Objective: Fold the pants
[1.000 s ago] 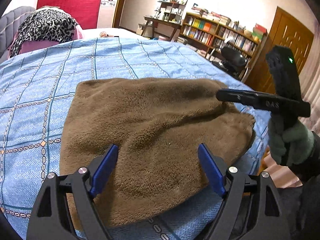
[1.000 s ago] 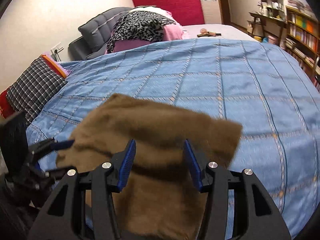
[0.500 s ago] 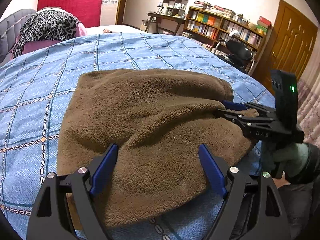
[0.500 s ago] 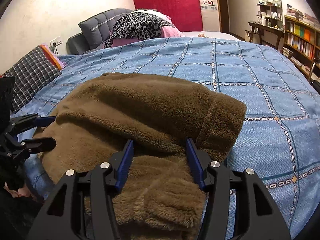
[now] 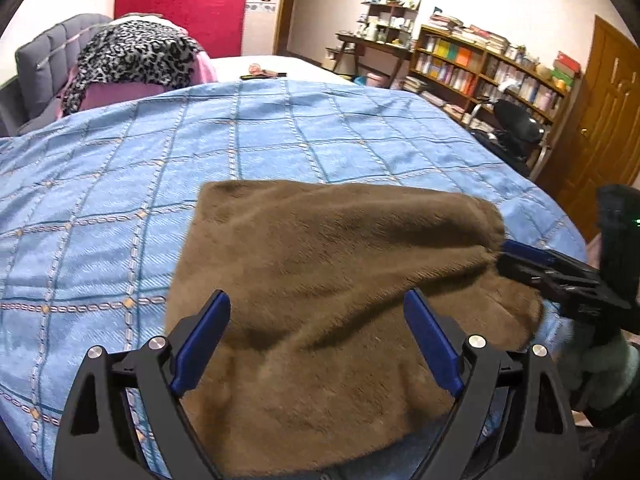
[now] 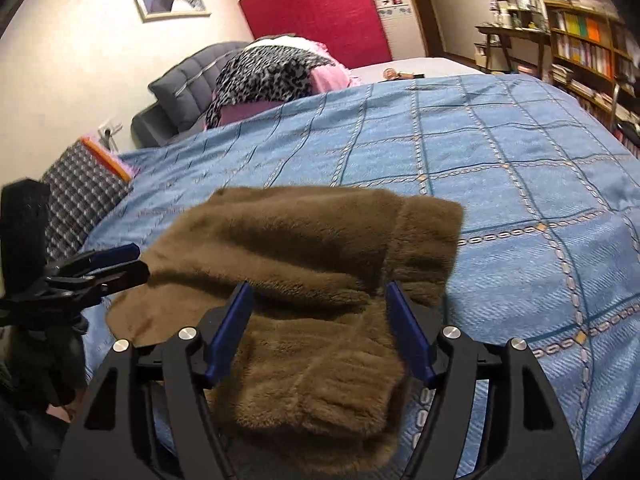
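Brown fleece pants [image 5: 340, 280] lie folded in a thick bundle on the blue checked bedspread [image 5: 120, 184], near its front edge. My left gripper [image 5: 316, 340] is open, its blue pads wide apart over the near part of the pants. My right gripper [image 6: 318, 332] is open above the pants [image 6: 304, 280] at their waistband end. In the left wrist view the right gripper [image 5: 520, 256] shows at the right edge of the pants. In the right wrist view the left gripper [image 6: 116, 260] shows at their left edge.
A leopard-print and pink heap [image 5: 136, 60] lies at the head of the bed by a grey headboard [image 6: 188, 80]. A checked pillow [image 6: 84, 196] is at the left. Bookshelves [image 5: 488, 68], a desk, a black chair [image 5: 516, 128] and a wooden door [image 5: 604, 120] stand to the right.
Both grippers have drawn back a little from the pants. The pants bundle has settled flat on the bed, and the right gripper has opened a little wider.
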{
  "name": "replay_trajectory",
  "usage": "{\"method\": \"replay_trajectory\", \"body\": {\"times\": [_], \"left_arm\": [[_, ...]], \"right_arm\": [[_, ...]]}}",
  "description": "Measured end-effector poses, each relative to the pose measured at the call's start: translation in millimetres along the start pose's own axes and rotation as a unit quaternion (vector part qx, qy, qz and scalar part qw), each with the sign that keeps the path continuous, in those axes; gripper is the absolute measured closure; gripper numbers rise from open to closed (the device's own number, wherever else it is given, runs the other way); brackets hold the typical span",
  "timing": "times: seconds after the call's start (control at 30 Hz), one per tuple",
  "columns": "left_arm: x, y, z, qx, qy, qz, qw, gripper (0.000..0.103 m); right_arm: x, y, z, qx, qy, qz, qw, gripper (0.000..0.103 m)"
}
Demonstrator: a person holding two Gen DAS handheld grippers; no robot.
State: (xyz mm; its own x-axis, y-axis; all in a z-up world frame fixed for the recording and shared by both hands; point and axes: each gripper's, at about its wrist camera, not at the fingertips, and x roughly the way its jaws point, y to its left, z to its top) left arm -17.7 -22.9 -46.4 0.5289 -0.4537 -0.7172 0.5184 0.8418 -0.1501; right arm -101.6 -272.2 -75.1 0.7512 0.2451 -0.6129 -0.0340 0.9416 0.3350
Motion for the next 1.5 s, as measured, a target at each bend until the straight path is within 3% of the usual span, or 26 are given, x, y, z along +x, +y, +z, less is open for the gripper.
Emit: {"method": "replay_trajectory", "body": {"times": [0.17, 0.4, 0.6, 0.77, 0.9, 1.27, 1.4, 1.43, 1.47, 1.5], "left_arm": [[7, 14, 7, -0.021, 0.008, 0.022, 0.9995, 0.014], [16, 28, 15, -0.03, 0.022, 0.027, 0.9989, 0.011], [30, 46, 15, -0.062, 0.05, 0.002, 0.9968, 0.011], [38, 67, 15, -0.101, 0.071, -0.052, 0.991, 0.011], [44, 82, 15, -0.123, 0.088, -0.093, 0.9841, 0.011], [67, 109, 9, -0.169, 0.135, -0.127, 0.968, 0.005], [85, 126, -2, -0.225, 0.163, -0.192, 0.9414, 0.005], [86, 127, -3, -0.23, 0.162, -0.202, 0.9383, 0.005], [85, 128, -4, -0.228, 0.16, -0.208, 0.9376, 0.006], [83, 128, -3, -0.223, 0.156, -0.218, 0.9373, 0.015]], "right_arm": [[-5, -32, 4, 0.073, 0.009, -0.012, 0.997, 0.017], [11, -60, 1, 0.143, 0.045, 0.012, 0.989, 0.017], [31, -61, -2, 0.152, 0.081, 0.026, 0.985, 0.016], [41, -62, -6, 0.163, 0.096, 0.042, 0.981, 0.01], [47, -62, -6, 0.162, 0.108, 0.047, 0.98, 0.007], [66, -52, -1, 0.146, 0.138, 0.049, 0.978, 0.003], [71, -46, -2, 0.133, 0.143, 0.06, 0.979, 0.004], [72, -45, -1, 0.13, 0.146, 0.069, 0.978, 0.005], [73, -44, -2, 0.129, 0.149, 0.085, 0.977, 0.013], [75, -41, -2, 0.131, 0.153, 0.099, 0.975, 0.019]]}}
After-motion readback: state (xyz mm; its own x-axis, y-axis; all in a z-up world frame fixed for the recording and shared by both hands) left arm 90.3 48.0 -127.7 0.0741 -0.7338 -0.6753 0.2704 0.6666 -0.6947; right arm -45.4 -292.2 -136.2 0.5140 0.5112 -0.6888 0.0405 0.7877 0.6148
